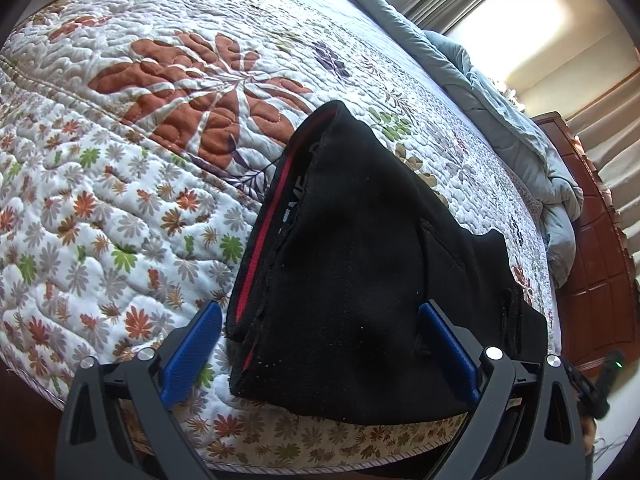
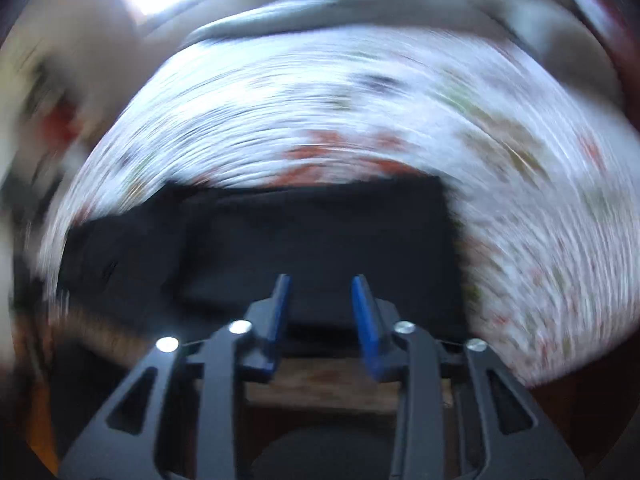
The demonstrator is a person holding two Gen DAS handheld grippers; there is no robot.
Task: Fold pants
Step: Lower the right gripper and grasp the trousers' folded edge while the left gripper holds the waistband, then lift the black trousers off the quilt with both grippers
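Note:
The black pants (image 1: 360, 264) lie folded in a compact stack on the floral quilt (image 1: 120, 208), near the bed's front edge, with a red inner waistband showing along the left side. My left gripper (image 1: 320, 312) is wide open, its blue pads on either side of the stack's near end, holding nothing. In the blurred right wrist view the pants (image 2: 320, 232) show as a dark rectangle. My right gripper (image 2: 322, 284) is open just in front of their near edge, empty.
A rumpled grey-blue duvet (image 1: 520, 128) lies along the far right side of the bed. A reddish wooden headboard (image 1: 592, 248) and curtains stand at the right. The bed's front edge (image 1: 320, 456) is right below the grippers.

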